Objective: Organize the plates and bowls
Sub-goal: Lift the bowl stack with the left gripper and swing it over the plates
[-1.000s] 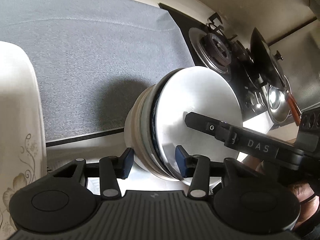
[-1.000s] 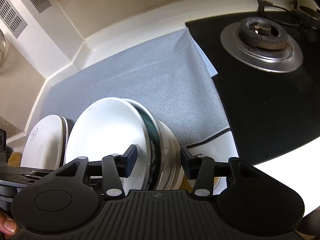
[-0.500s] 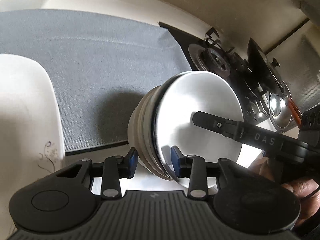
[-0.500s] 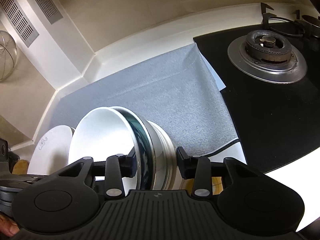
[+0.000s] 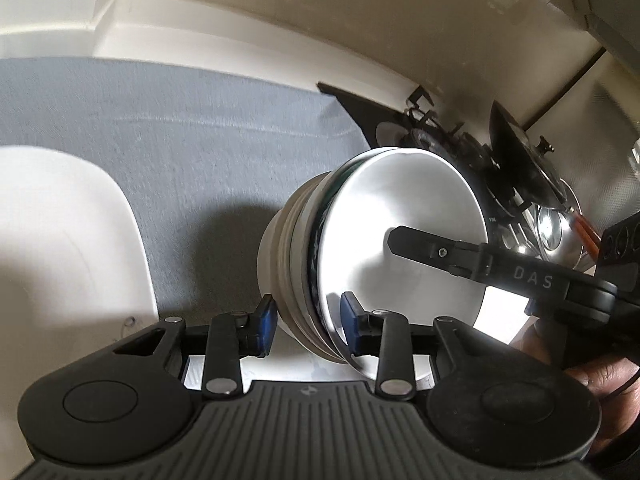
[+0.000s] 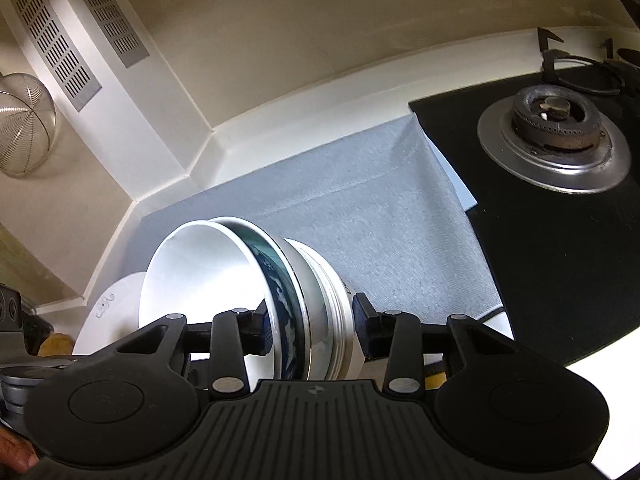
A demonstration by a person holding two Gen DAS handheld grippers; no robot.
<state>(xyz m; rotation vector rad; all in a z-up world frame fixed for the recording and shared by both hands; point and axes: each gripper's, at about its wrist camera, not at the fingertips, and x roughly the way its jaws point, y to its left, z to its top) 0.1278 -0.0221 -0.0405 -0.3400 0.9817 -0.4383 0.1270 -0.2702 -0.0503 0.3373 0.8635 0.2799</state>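
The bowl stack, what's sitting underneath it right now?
Under the tilted bowl stack the grey mat and its shadow show, plus white counter near the grippers. The spot directly beneath is hidden by the bowls.

The left tongs [image 5: 307, 325] are matte black, with a ribbed grey housing at the base, two round black caps either side, and slim black linkage arms fastened by silver pins; the fingertips carry blue pads [image 5: 265, 323]. The right tongs [image 6: 313, 323] are built the same way, with a small round emblem at the middle of the ribbed housing. Seen from the left wrist, a long black finger of the right tongs bears a small screw and the pale letters "DAS".
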